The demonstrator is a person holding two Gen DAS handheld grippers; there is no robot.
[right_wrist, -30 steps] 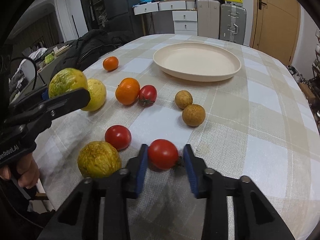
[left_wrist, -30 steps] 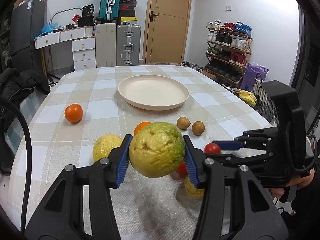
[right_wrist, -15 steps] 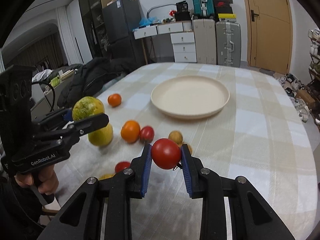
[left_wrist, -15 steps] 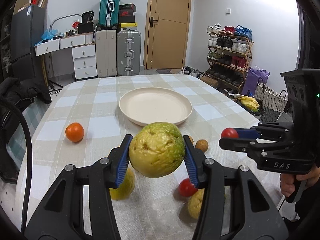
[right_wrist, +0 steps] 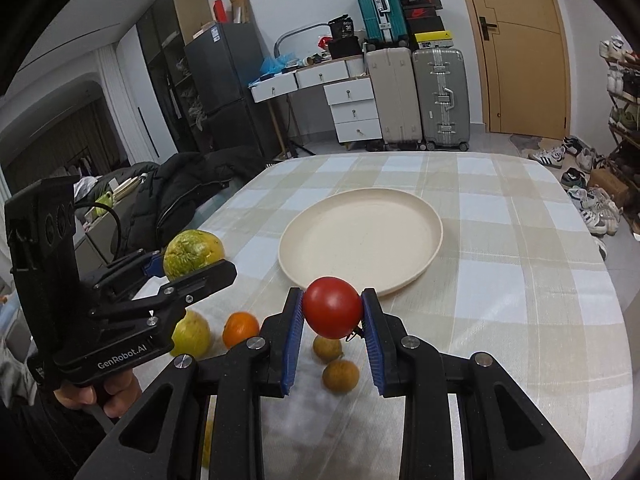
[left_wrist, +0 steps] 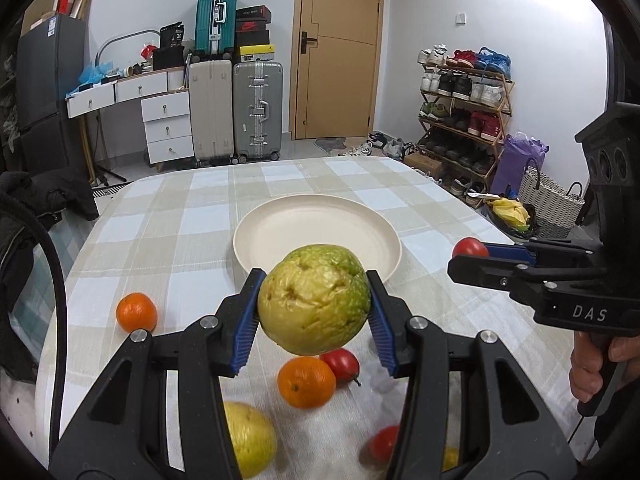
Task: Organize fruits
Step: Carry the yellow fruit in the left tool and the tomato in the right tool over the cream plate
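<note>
checkered tablecloth (left_wrist: pixel 192 216), two upright suitcases (left_wrist: pixel 236 110) by the wooden door (left_wrist: pixel 338 48), teal one (left_wrist: pixel 215 14) stacked above, white drawers (left_wrist: pixel 166 122), packed shoe rack (left_wrist: pixel 464 92), dark fridge (right_wrist: pixel 224 92), black jacket (right_wrist: pixel 180 196)

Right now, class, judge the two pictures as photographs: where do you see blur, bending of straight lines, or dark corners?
Left wrist view: the held green-yellow fruit is sharp, the tomato near the bottom edge is smeared, the door frame bows, and the corners are black. Right wrist view: the held tomato is crisp, the tablecloth under the hand-held gripper looks soft, and the fridge leans.
</note>
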